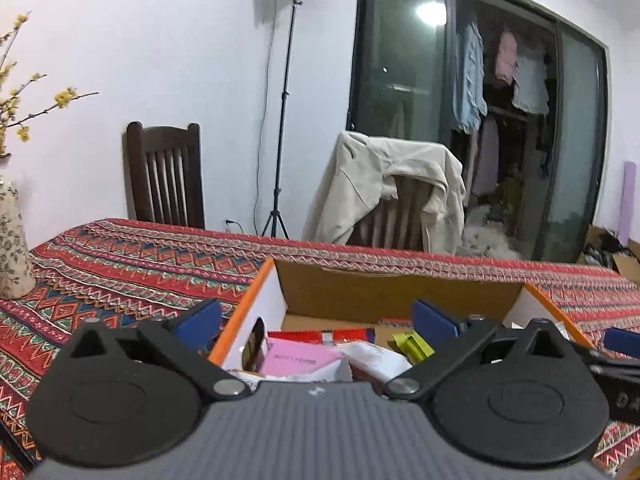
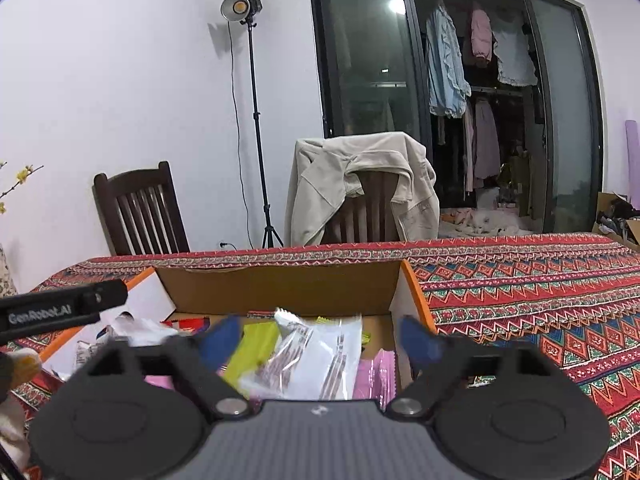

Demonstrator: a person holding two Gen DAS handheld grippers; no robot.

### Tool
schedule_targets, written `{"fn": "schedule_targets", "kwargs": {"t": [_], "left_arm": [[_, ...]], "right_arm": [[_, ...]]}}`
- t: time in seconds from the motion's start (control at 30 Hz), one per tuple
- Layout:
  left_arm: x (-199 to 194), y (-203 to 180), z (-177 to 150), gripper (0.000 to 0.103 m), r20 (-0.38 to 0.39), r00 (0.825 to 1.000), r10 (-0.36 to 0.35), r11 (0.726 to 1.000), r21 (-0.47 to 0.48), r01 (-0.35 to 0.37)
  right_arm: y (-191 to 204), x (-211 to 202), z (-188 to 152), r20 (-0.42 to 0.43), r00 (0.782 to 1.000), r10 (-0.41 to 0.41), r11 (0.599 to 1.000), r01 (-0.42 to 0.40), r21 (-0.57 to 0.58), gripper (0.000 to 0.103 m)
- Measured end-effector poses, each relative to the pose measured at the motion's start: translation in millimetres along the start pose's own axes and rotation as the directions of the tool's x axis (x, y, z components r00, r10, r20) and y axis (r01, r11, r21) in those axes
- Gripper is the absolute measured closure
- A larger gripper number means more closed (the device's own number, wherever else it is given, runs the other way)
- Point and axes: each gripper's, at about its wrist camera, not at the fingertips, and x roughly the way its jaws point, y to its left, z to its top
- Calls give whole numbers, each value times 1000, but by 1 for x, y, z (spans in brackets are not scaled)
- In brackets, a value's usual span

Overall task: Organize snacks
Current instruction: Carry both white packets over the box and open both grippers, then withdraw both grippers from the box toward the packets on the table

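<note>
An open cardboard box point(image 1: 400, 288) with orange edges stands on the patterned tablecloth and holds several snack packets. Through the left wrist camera I see a pink packet point(image 1: 296, 360), a red one point(image 1: 320, 336), a white one point(image 1: 372, 356) and a lime-green one point(image 1: 412, 346). My left gripper point(image 1: 316, 320) hangs open over the box's left half, nothing between its blue pads. My right gripper point(image 2: 320, 338) is open above a clear white packet point(image 2: 320, 356) and a lime-green packet point(image 2: 252, 352); its pads do not touch them. The left gripper's arm point(image 2: 60, 308) shows at the left edge of the right wrist view.
A floral vase point(image 1: 12, 240) with yellow-flowered branches stands at the table's left end. Behind the table are a dark wooden chair point(image 1: 166, 176), a chair draped with a beige jacket point(image 1: 384, 188) and a light stand point(image 1: 280, 128). Patterned cloth point(image 2: 520, 300) stretches to the right of the box.
</note>
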Motion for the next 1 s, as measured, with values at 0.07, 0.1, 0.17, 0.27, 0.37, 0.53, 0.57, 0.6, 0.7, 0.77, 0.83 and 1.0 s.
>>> {"fn": "schedule_targets", "kwargs": {"t": [0.07, 0.1, 0.17, 0.27, 0.37, 0.53, 0.57, 0.6, 0.7, 0.77, 0.83, 1.0], "left_arm": [[1, 1, 0, 0, -8, 1000, 3, 1000, -14, -3], [1, 1, 0, 0, -10, 1000, 7, 1000, -17, -8], [1, 2, 0, 0, -11, 1000, 12, 1000, -16, -12], [0, 1, 0, 0, -8, 1000, 13, 1000, -15, -13], [-1, 1, 3, 0, -8, 1000, 10, 1000, -14, -10], [-14, 1, 13, 0, 2, 1000, -8, 999, -32, 8], [-18, 1, 16, 0, 5, 1000, -11, 999, -33, 11], [-22, 0, 19, 0, 6, 1000, -17, 999, -35, 18], [-35, -1, 28, 0, 7, 999, -46, 998, -47, 47], [-45, -2, 32, 0, 13, 998, -54, 997, -45, 55], [-54, -3, 34, 0, 22, 998, -60, 997, -41, 61], [-74, -2, 34, 0, 17, 997, -73, 997, -35, 74]], "right_arm": [[1, -2, -1, 10, 1000, 0, 1000, 0, -1, 0], [1, -3, -2, 14, 1000, 1, 1000, -1, -3, 0], [3, -3, -3, 13, 1000, -9, 1000, 9, -12, 0], [3, -4, -5, 14, 1000, -15, 1000, 16, -17, 0], [3, -5, -4, 16, 1000, -16, 1000, 16, -15, 0], [6, -15, 1, 40, 999, -20, 999, 22, -33, 0], [7, -19, 3, 47, 999, -16, 999, 17, -33, 0], [8, -22, 4, 53, 999, -13, 999, 14, -35, 0], [9, -31, 12, 45, 999, 2, 1000, 0, -28, 0], [8, -37, 17, 16, 1000, 15, 1000, -15, -11, 0], [6, -46, 20, 7, 999, 37, 999, -37, 4, 0], [6, -69, 16, 4, 1000, 30, 999, -29, -18, 0]]}}
